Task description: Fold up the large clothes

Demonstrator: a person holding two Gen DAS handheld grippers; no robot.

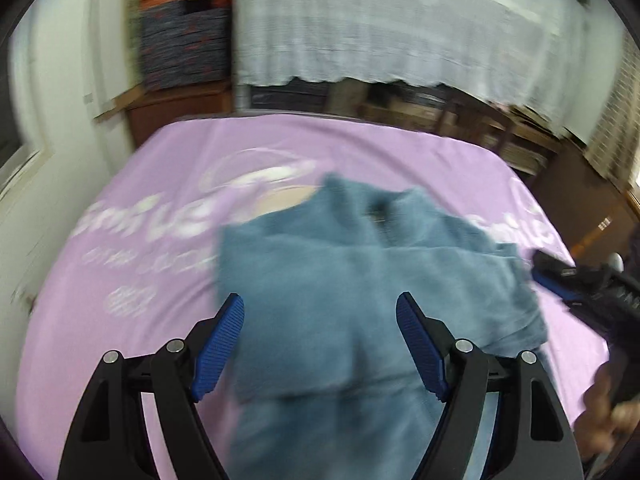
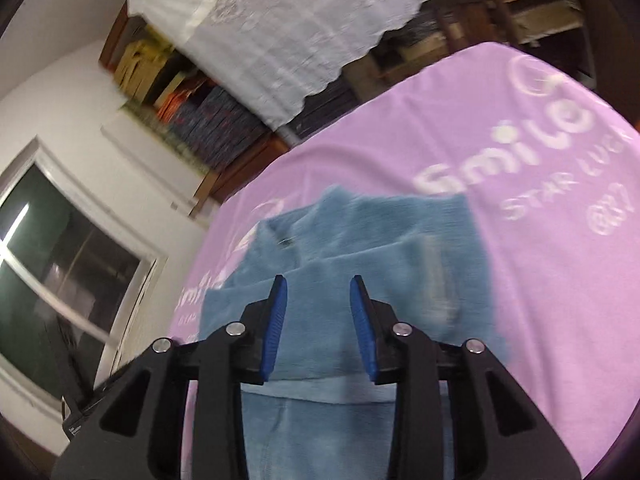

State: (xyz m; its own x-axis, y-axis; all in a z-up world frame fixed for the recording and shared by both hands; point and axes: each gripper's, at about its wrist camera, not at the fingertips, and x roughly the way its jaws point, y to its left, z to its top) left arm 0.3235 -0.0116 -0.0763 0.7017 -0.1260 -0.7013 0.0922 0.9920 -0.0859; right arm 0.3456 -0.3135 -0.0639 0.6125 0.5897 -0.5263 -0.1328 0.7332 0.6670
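A blue fleece garment (image 1: pixel 360 280) lies partly folded on the purple sheet (image 1: pixel 160 200), its collar end far from me. My left gripper (image 1: pixel 320 304) hovers open and empty above its near half. In the right wrist view the same garment (image 2: pixel 380 248) lies under my right gripper (image 2: pixel 318 292), which is open and holds nothing. The right gripper also shows at the right edge of the left wrist view (image 1: pixel 560 276), beside the garment's right side.
The purple sheet (image 2: pixel 540 280) with white lettering covers the table. Behind it stand wooden shelves with stacked books (image 1: pixel 184 40) and a white lace cloth (image 1: pixel 400 28). A window (image 2: pixel 60 272) is on the left wall.
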